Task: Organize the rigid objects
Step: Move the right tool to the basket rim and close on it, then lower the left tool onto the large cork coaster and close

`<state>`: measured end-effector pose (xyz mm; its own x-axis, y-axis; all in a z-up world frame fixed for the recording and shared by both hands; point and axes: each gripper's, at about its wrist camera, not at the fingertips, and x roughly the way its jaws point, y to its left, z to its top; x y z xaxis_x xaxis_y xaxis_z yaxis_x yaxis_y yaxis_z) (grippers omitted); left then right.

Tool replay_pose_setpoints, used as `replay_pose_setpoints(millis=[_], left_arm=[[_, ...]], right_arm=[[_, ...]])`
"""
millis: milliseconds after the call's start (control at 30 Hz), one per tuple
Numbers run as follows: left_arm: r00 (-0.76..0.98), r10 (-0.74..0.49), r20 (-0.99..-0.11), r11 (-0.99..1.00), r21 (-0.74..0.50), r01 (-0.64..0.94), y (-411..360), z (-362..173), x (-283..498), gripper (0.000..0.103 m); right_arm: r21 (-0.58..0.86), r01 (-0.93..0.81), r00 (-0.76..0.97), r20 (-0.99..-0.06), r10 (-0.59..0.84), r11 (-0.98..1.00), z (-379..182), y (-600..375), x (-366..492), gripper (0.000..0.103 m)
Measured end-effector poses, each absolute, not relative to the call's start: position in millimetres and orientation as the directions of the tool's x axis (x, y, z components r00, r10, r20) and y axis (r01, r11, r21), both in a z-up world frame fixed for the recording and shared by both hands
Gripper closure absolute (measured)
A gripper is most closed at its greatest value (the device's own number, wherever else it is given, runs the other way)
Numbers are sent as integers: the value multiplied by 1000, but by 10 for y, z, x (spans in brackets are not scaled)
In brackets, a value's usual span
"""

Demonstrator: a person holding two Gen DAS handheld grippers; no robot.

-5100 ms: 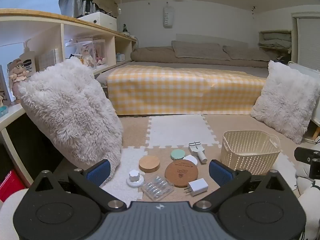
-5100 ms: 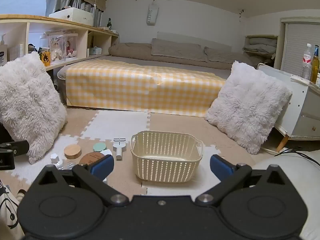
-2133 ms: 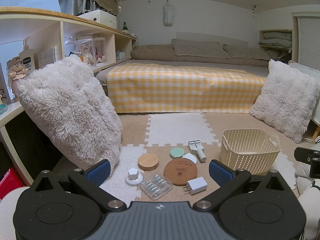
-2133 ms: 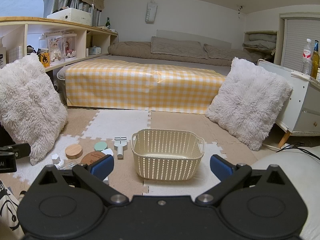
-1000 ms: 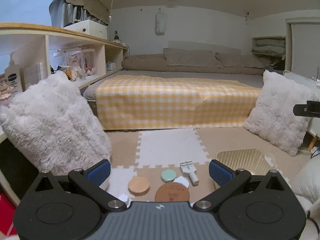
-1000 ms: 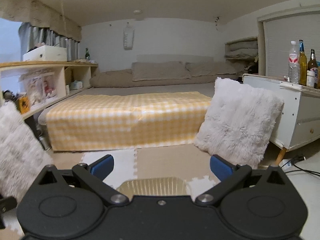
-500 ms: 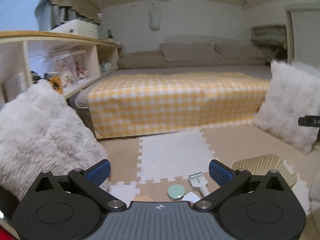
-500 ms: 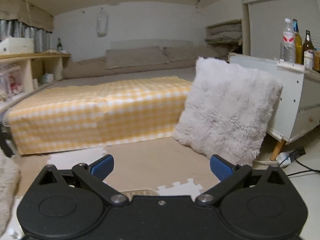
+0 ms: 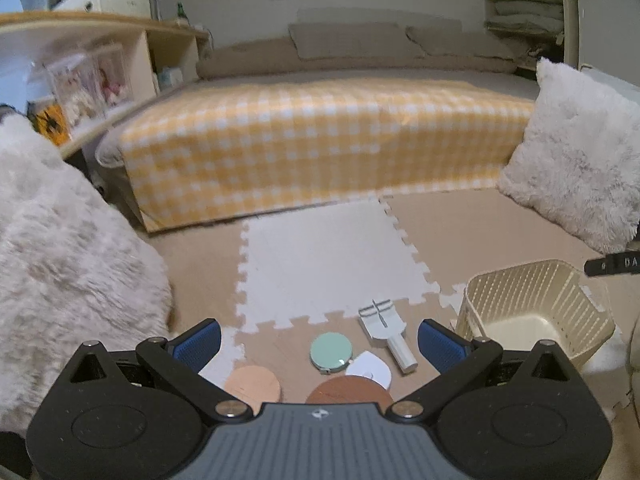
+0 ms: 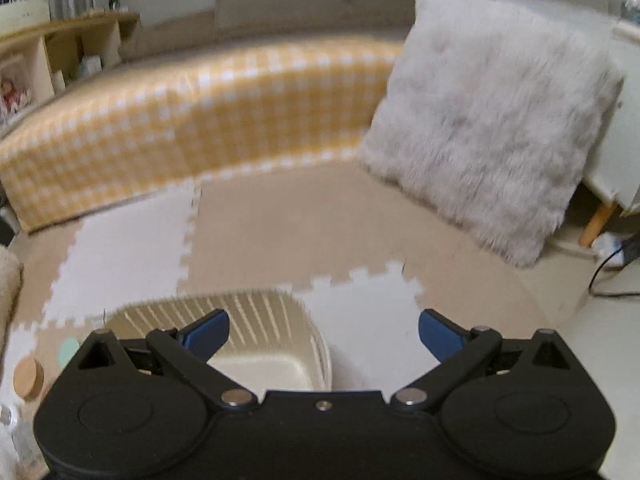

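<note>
L gripper (image 9: 319,338) jaws wide, nothing between, above the floor clutter: wooden disc (image 9: 253,385), mint compact (image 9: 331,351), cork coaster (image 9: 349,389), white tool (image 9: 386,332) (all near, left of basket). Cream basket (image 9: 532,304) right, empty. R gripper (image 10: 323,333) jaws wide but closing, empty, over basket's right rim.

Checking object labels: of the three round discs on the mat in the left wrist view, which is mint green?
The small disc farthest from the camera; the light wooden disc and brown cork coaster are nearer.
</note>
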<state>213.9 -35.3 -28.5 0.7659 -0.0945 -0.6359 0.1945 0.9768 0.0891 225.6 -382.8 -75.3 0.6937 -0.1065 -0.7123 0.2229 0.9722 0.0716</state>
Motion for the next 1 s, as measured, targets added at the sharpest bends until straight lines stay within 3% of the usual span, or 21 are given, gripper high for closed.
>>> replay_pose_setpoints(millis=[233,367,433,600,767,1000], left_arm=[[664,-161,-731,967,18,254,-299,-596,2495,0],[581,-207,-787,960,-50,274,-236,-828,2670,0],[552,-205,-808,960,-57,273,-226,-945,2739,0],[488,-179,-854,952,-26,304,-314,-1229,2819,0],[422,-168,-891,943,-20,334,-372,-1449,2878,0],[351,-165,-922,947,-49,317,-314,-1657,2972,0]], right_arm=[[78,206,621,-781,-69,975,-985,-3888,2389,38],[95,207,607,-793,-51,974,-1026,-3909,2419,47],[101,203,598,-800,-41,974,-1043,-3908,2433,60],[104,198,588,-808,-33,975,-1054,-3877,2462,82],[90,218,576,-816,-54,972,-1054,-3894,2461,93],[75,209,568,-821,-59,975,-1043,-3879,2462,93]])
